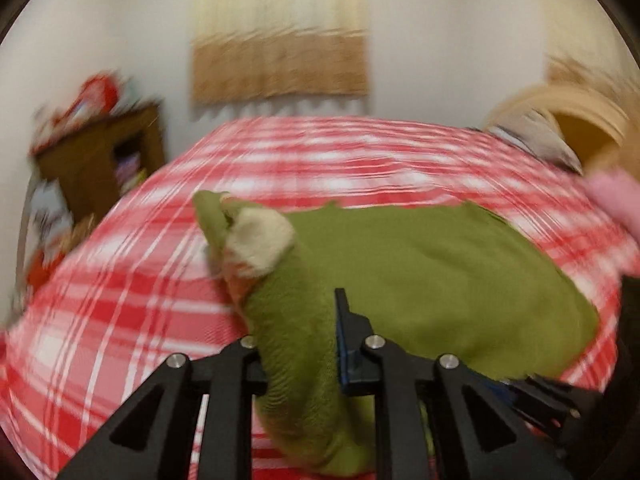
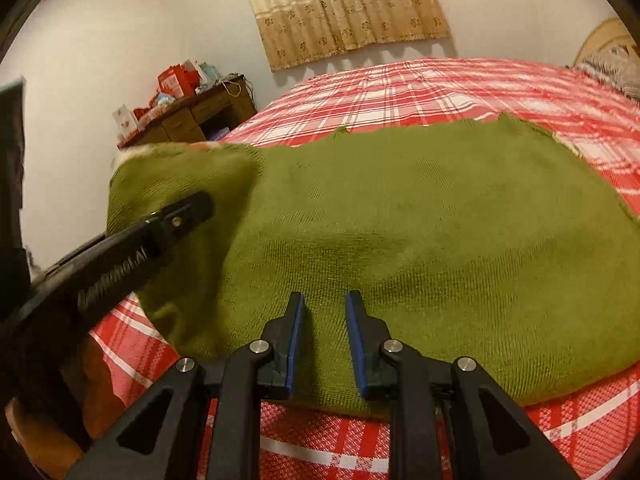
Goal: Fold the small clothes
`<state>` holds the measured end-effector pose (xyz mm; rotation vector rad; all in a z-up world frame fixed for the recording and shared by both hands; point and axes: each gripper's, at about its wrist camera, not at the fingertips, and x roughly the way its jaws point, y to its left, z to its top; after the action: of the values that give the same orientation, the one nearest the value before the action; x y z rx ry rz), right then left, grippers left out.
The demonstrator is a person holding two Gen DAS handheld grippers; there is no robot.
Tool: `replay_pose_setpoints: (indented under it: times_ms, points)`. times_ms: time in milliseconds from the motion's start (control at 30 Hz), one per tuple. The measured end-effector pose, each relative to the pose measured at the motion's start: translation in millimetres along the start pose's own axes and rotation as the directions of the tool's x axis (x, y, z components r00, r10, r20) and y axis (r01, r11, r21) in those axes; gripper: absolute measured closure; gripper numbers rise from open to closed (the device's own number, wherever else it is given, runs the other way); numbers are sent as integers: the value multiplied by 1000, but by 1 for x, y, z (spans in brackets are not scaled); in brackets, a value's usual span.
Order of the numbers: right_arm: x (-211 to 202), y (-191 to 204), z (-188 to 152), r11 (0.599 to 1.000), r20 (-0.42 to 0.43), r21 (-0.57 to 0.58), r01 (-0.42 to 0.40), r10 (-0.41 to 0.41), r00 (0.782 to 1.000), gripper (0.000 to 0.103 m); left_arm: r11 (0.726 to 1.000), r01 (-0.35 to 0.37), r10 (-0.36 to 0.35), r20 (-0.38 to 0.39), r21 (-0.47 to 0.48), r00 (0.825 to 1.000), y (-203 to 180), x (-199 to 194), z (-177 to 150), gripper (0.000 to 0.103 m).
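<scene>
- Spread across the bed [image 2: 400, 88] with red plaid cover: green knitted garment [image 2: 400, 220], one end lifted at the left.
- Left gripper [image 1: 298, 320]: jaws closed on the lifted green fabric, which is bunched between them.
- Right gripper [image 2: 323, 308]: jaws a little open, gripping nothing, over the near edge of the garment.

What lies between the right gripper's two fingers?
Only the green sweater: the right gripper is open, fingers resting over its near hem, seen in the right wrist view.
</scene>
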<state>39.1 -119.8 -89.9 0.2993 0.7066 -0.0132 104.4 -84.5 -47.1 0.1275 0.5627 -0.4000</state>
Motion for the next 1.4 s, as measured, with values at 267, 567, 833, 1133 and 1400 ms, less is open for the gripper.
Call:
replay_pose_setpoints:
  times_ms: [267,567,833,1133,1400]
  points:
    - [-1,-6,-3,998,2,37,-53,53,999,79,958,240,-255,-90,-155,963,16,26,-15,87]
    - [-25,-36,15,974,-45,149,-172,181,983,73,945,264,-281,-68,-192,957,20,20,-22,87]
    - [-8,-33,95,937,-60,189,-293,309,949,20,943,263,-277,-46,-205,960,19,17,-24,87]
    - [83,25,128,961,-307,-37,-275,251,918,21,926,293,-310,-35,-240,950,24,17,-26,87]
    - [102,65,124,917,-343,-314,-246,132,930,74,905,323,-344,-30,-278,938,31,18,-27,87]
